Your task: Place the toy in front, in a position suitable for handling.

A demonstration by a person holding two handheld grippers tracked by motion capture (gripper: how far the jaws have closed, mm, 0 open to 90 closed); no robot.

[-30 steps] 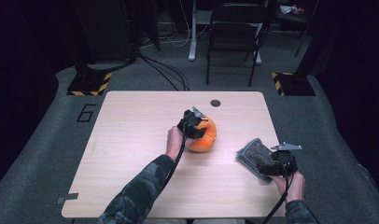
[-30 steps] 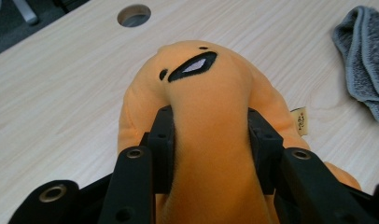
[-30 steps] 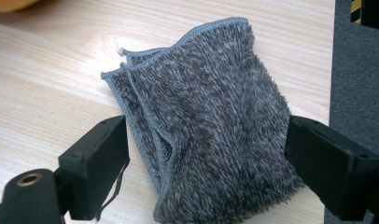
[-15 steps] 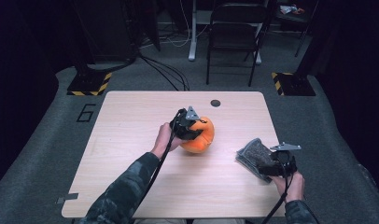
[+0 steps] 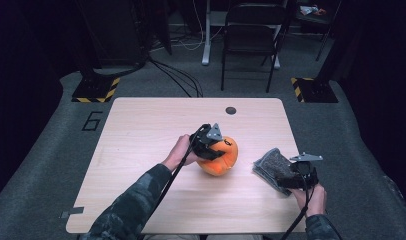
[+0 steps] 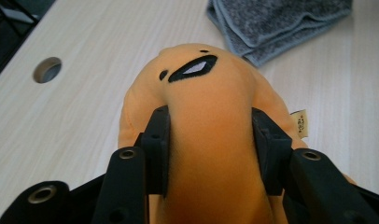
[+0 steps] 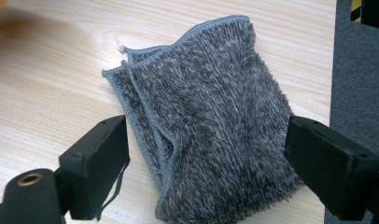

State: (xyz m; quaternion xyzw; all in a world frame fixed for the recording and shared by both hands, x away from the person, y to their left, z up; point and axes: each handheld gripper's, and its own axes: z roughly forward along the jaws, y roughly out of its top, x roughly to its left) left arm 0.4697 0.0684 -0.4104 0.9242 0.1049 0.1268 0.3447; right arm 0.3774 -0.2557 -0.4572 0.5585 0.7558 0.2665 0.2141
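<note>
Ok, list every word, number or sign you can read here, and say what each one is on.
"6": painted on the grey floor left of the table.
Small tag on the orange plush toy: print too small to read.
Black-and-yellow hazard stripes on the stand bases: no words.

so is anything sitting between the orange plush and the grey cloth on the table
Nothing visible does. The orange plush, between the left gripper pads, and the folded grey cloth lying between the right gripper jaws are apart, with only bare table between them.
</note>
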